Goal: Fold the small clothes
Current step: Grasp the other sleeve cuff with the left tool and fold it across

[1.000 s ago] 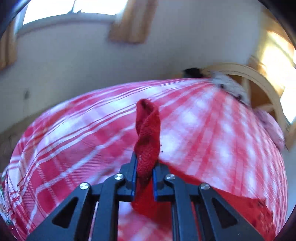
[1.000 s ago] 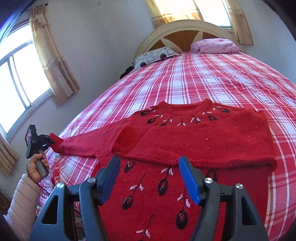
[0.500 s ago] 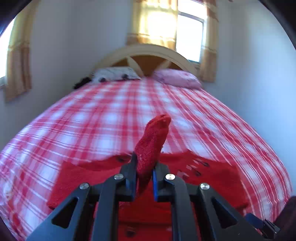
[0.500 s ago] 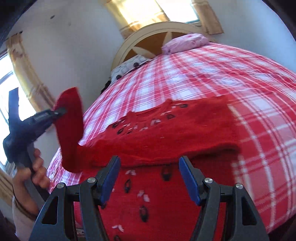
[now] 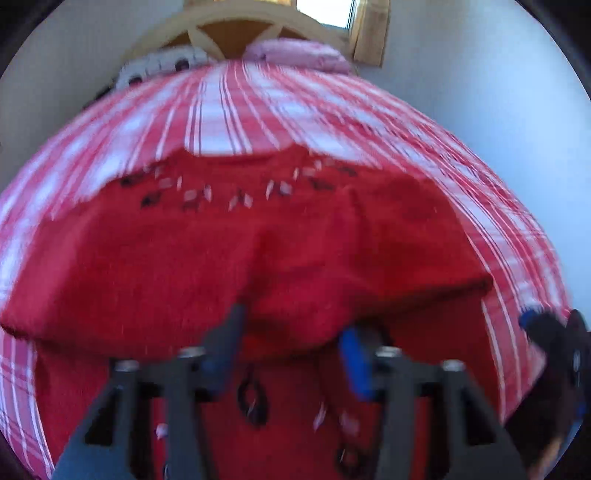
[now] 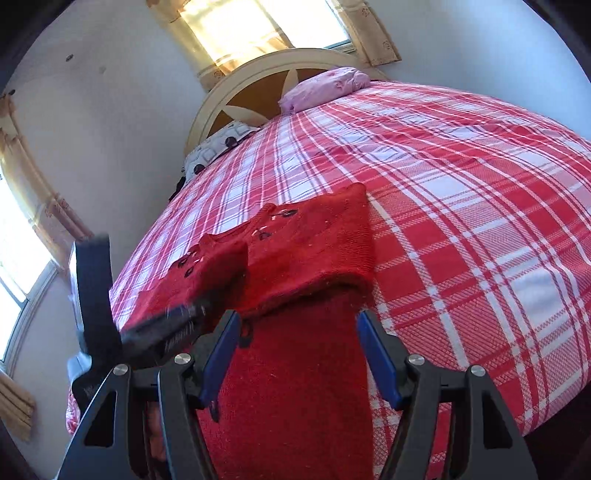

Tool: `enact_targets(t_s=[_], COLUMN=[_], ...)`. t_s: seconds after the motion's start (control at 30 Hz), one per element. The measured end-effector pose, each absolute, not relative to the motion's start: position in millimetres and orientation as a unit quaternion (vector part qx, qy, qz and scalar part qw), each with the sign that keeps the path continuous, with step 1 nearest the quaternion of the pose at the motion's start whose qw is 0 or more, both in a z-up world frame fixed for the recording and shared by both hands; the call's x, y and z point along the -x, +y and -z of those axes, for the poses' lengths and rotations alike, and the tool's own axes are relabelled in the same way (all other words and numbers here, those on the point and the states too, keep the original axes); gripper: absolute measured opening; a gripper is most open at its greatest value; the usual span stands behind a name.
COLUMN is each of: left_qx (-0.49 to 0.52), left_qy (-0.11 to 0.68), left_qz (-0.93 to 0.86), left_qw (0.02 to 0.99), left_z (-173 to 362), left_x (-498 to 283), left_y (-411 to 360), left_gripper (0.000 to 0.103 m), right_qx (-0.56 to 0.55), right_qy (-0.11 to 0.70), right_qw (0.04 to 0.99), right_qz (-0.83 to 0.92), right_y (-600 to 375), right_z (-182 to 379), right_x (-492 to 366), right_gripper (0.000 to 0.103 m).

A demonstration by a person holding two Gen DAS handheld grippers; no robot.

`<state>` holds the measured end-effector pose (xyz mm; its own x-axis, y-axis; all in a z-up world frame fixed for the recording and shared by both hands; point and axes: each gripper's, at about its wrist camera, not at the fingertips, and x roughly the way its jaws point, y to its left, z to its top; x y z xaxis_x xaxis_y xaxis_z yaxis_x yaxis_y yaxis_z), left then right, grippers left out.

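Red sweater (image 6: 295, 258) on plaid bed (image 6: 461, 192); both tools, left (image 5: 291, 343) and right (image 6: 297, 354), gaping, empty. No readable writing.

Daylit fisheye views, one smeared by motion, one sharp.

The left wrist view is blurred throughout: the red knitted sweater with dark leaf motifs (image 5: 280, 251) and the red-and-white plaid bedspread (image 5: 229, 110) are streaked, and edges are softened. The right wrist view is crisp, though a dark object just left of the sweater (image 6: 295, 251) is smeared. Strong daylight is admitted through the curtained window (image 6: 258, 26) beyond the sweater, where glare is blown out. Straight lines are bowed, and black vignetting is seen at the corners.
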<state>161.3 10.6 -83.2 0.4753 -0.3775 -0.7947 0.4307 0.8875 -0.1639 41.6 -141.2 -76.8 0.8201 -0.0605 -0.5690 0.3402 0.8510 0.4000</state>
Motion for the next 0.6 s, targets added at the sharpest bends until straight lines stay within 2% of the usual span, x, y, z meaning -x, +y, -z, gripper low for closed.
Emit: enact_targets(t_s=[0.03, 0.1, 0.17, 0.2, 0.3, 0.47, 0.57, 0.6], left_qx=[-0.017, -0.011, -0.007, -0.004, -0.005, -0.006, 0.024, 0.036], left_qy=[0.455, 0.445, 0.431, 0.423, 0.398, 0.379, 0.385, 0.389], left_qz=[0.247, 0.247, 0.234, 0.222, 0.182, 0.119, 0.103, 0.101], left_qw=[0.856, 0.861, 0.871, 0.879, 0.899, 0.918, 0.917, 0.915], left_z=[83.4, 82.7, 76.0, 72.9, 60.7, 51.3, 56.8, 59.3], left_x=[-155.7, -143.2, -132.5, -129.7, -123.1, -124.4, -134.1, -138.9], left_y=[28.9, 59.0, 88.8, 99.8, 129.7, 165.9, 183.8, 192.6], left_gripper=[0.079, 0.084, 0.091, 0.091, 0.091, 0.091, 0.091, 0.091], right_qx=[-0.258, -0.276, -0.293, -0.299, -0.293, -0.208, -0.175, -0.160], right_qy=[0.277, 0.276, 0.281, 0.287, 0.312, 0.335, 0.349, 0.348], right_qw=[0.921, 0.918, 0.913, 0.910, 0.904, 0.918, 0.919, 0.922], right_qz=[0.096, 0.071, 0.044, 0.027, 0.016, 0.043, 0.059, 0.064], right_y=[-142.1, -145.1, -145.5, -144.9, -135.6, -103.9, -88.9, -85.0], right_z=[75.1, 71.6, 71.0, 73.3, 84.3, 102.7, 114.1, 113.9], right_x=[-46.0, -58.7, -75.4, -89.7, -122.1, -162.2, -172.8, -172.8], right_gripper=[0.067, 0.067, 0.073, 0.077, 0.077, 0.076, 0.071, 0.060])
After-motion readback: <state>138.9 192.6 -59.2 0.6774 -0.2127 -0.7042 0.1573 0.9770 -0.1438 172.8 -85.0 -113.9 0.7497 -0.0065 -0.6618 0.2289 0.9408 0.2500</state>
